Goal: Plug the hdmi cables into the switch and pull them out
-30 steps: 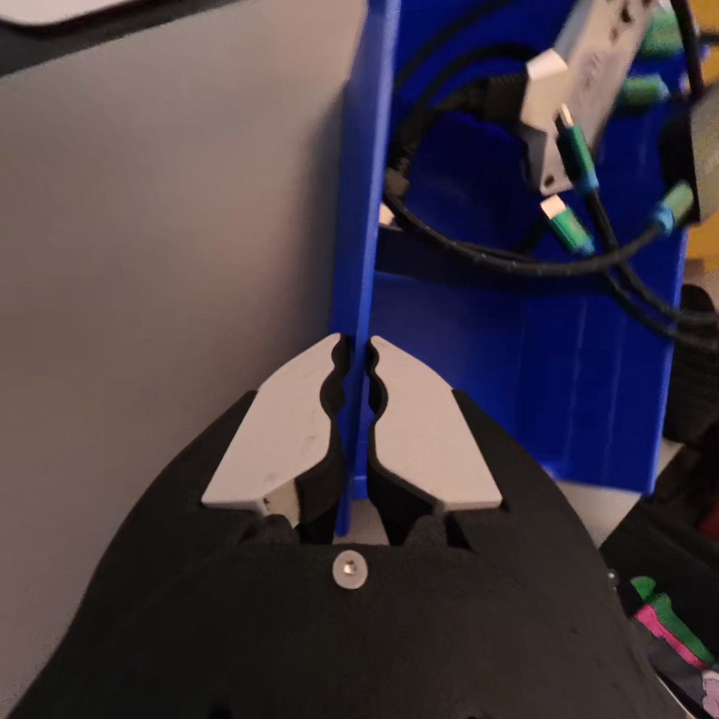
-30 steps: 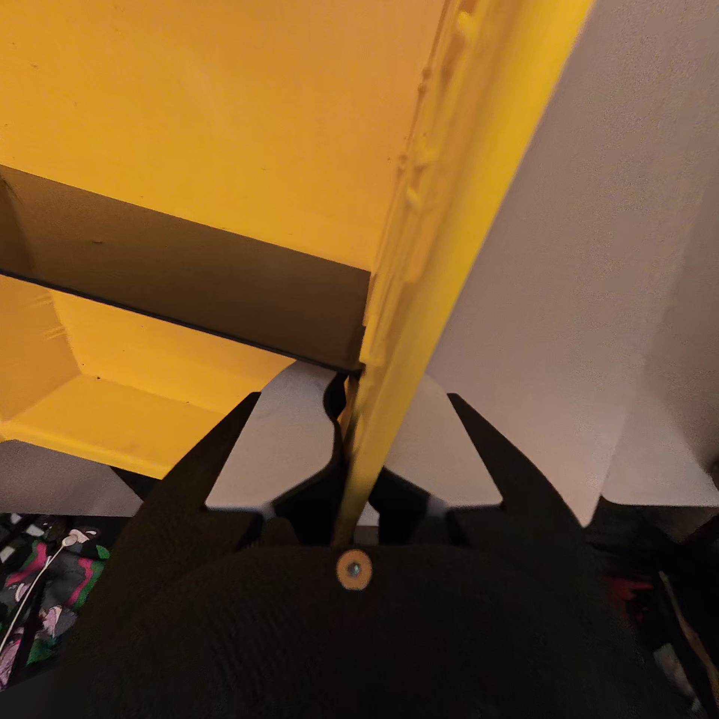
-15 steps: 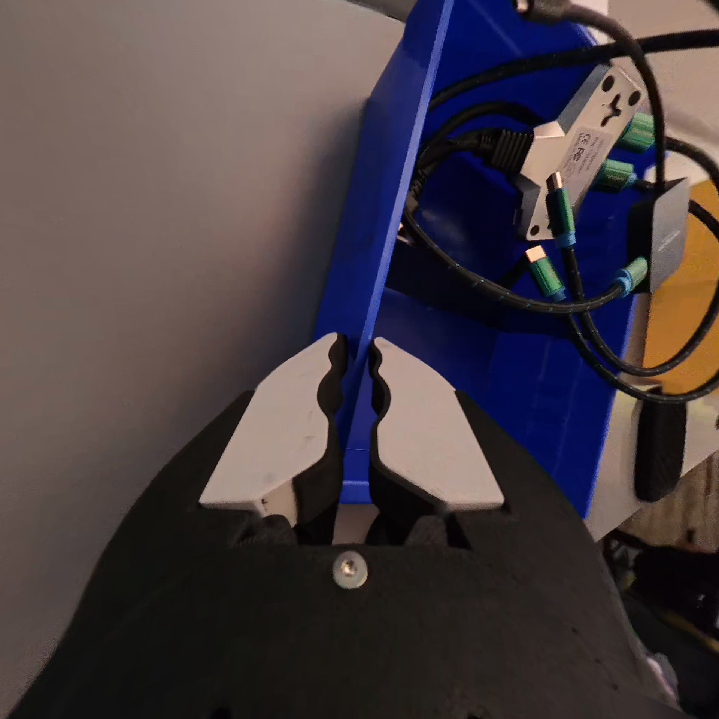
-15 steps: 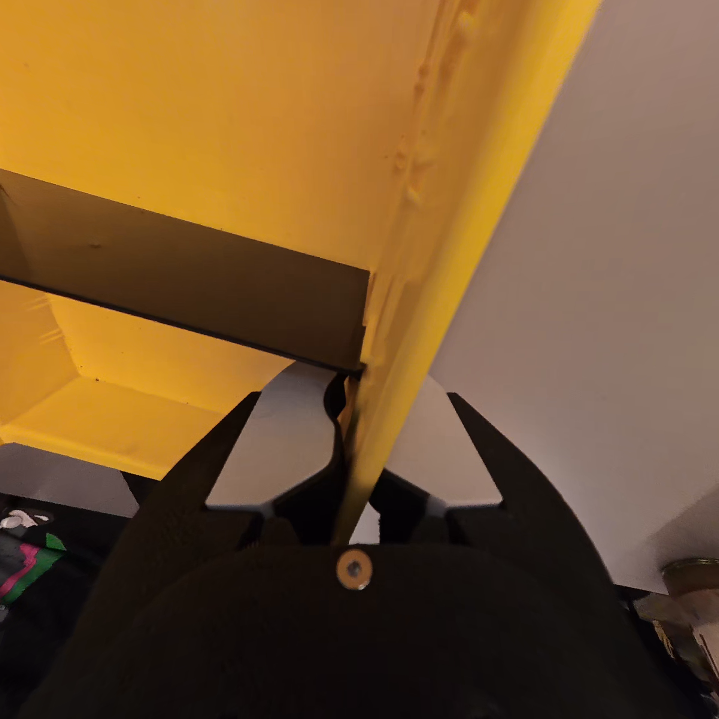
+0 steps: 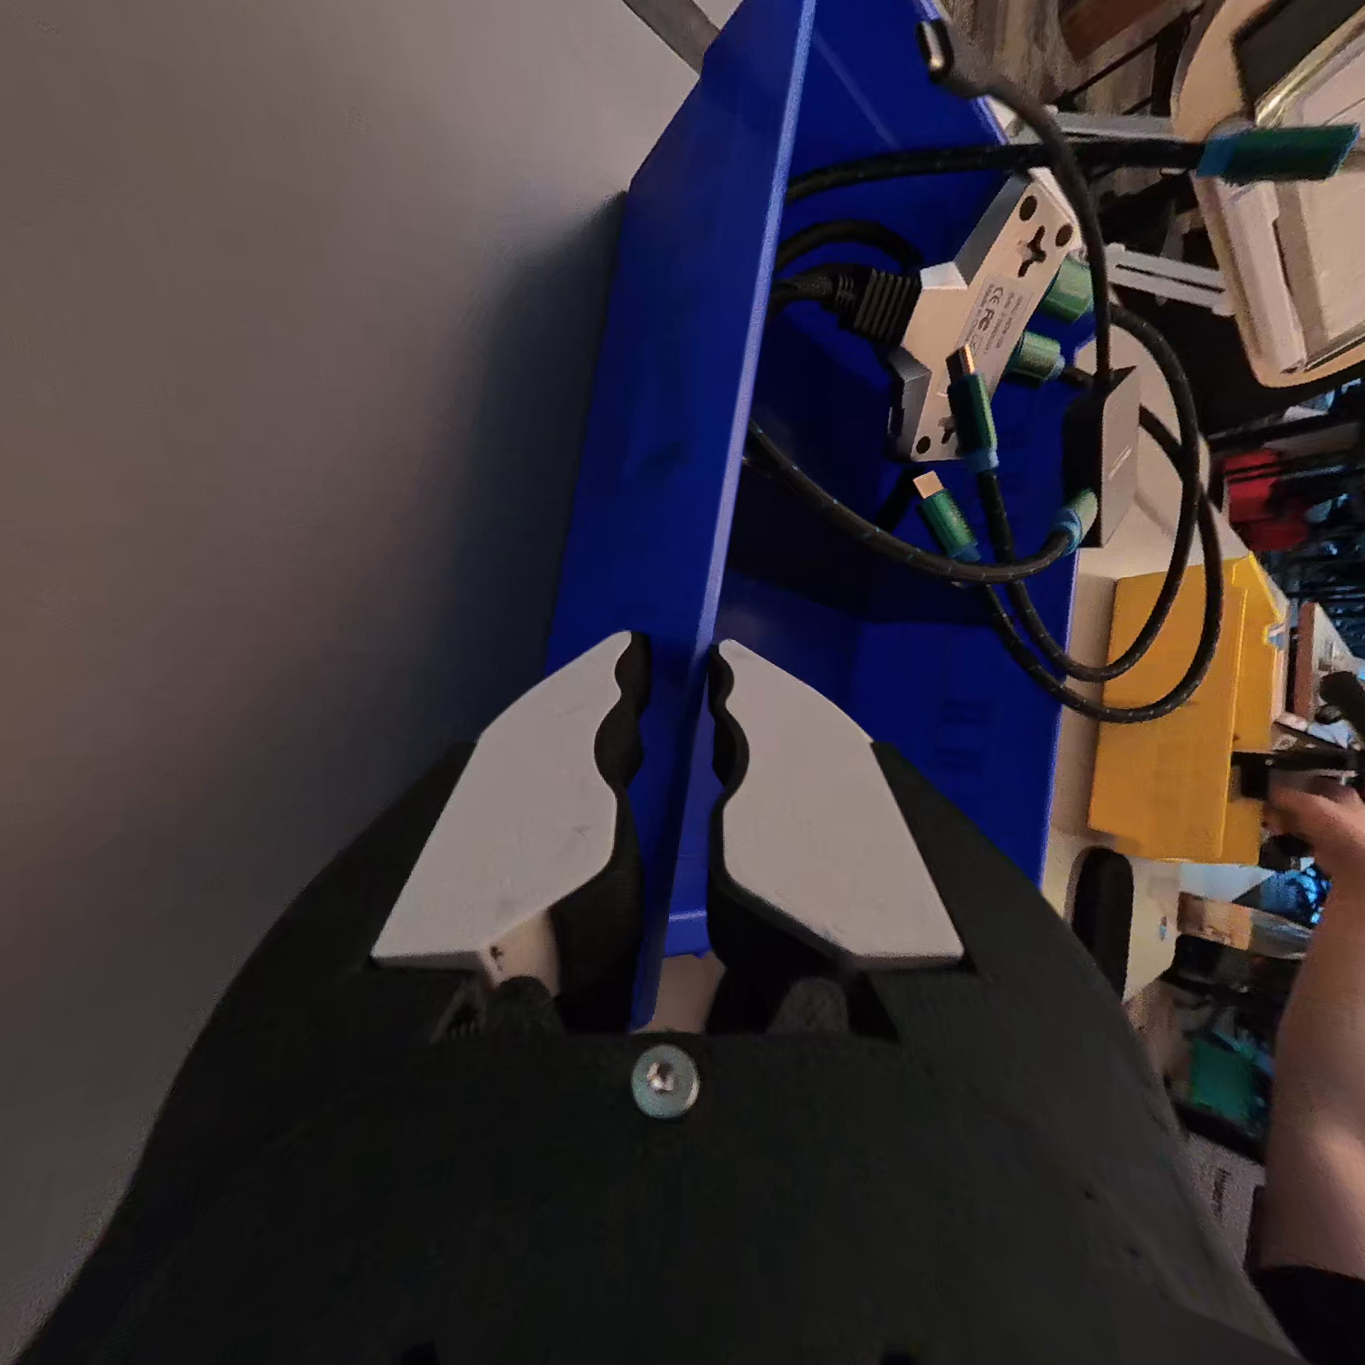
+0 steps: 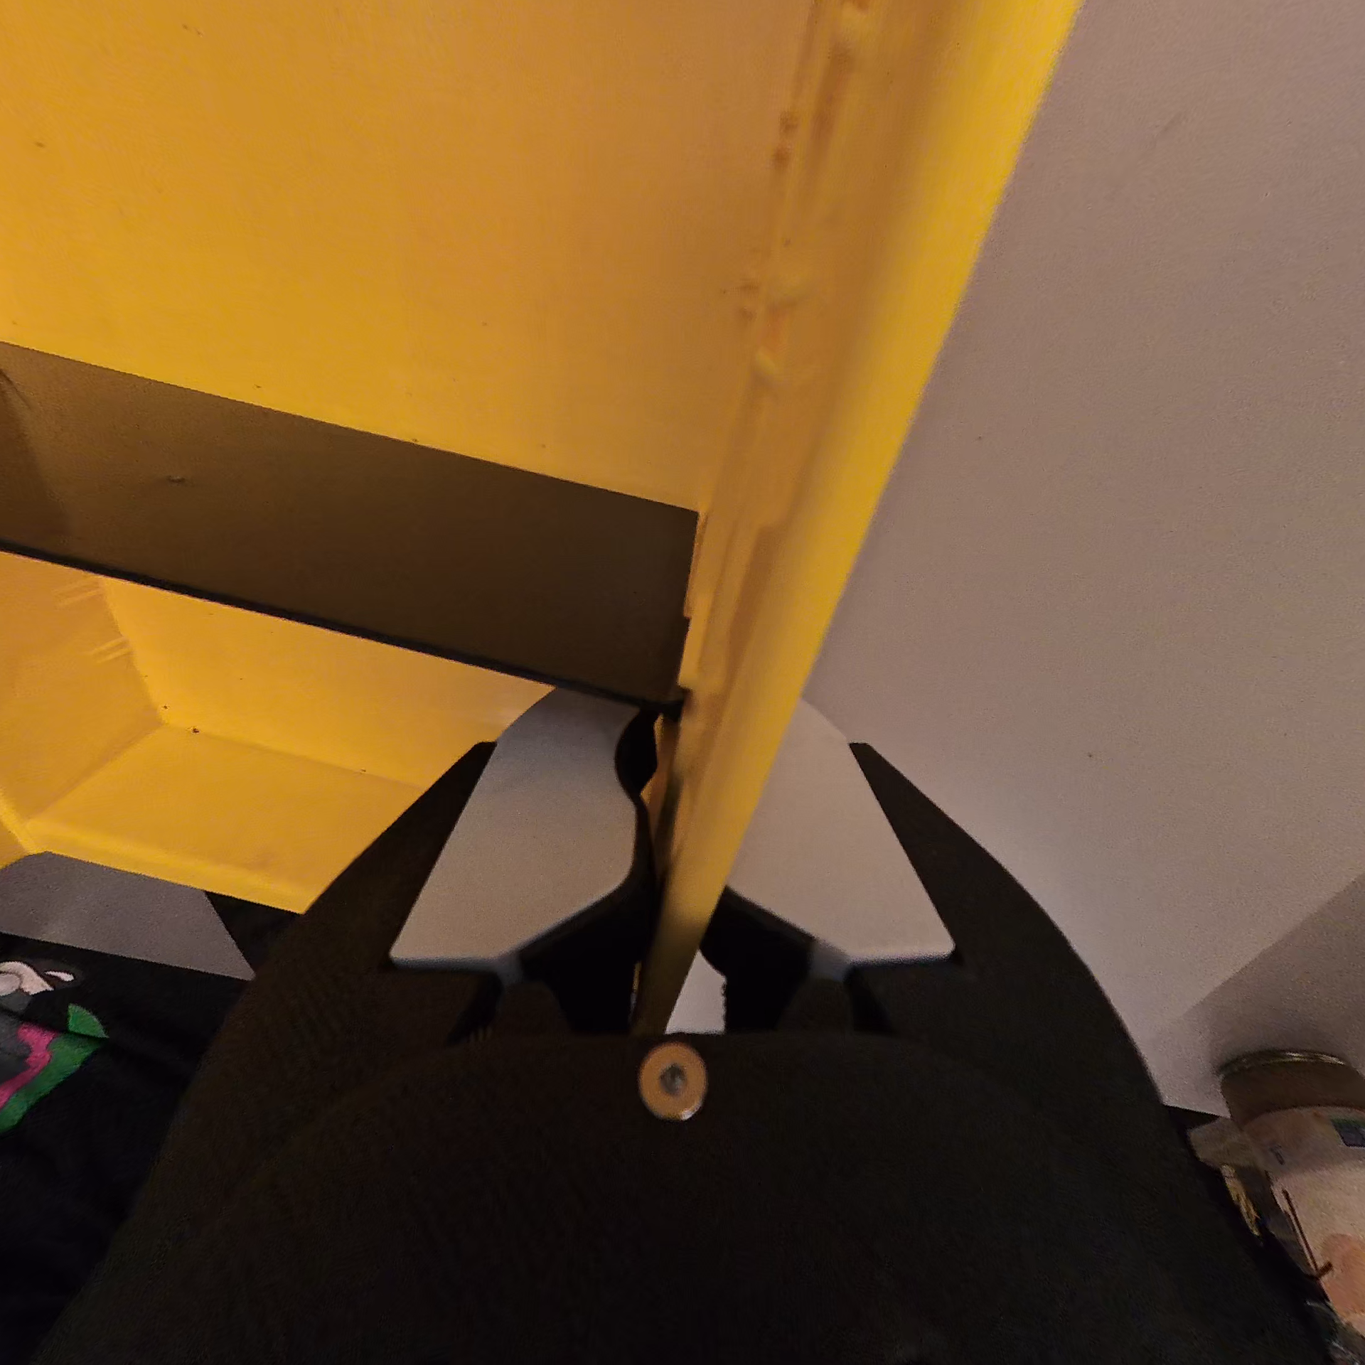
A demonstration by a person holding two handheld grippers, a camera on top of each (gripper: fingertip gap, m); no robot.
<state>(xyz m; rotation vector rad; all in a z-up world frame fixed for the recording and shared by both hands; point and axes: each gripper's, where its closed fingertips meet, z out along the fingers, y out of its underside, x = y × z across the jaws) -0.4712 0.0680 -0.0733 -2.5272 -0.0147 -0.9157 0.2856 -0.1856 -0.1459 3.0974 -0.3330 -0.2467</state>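
A blue bin (image 5: 687, 414) wall is clamped by the left gripper (image 5: 676, 727), the switch (image 5: 982, 325) and cables (image 5: 1034, 561) ahead to its right; a yellow bin (image 6: 812, 517) wall is clamped by the right gripper (image 6: 702, 768)

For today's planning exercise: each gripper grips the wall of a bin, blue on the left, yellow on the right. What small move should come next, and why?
Probably lower the blue bin until it rests level, then open the left gripper. It looks tipped and off the surface, and the switch and cables are spilling over its edge. The right gripper is shut on the yellow bin, so neither can take a cable yet.
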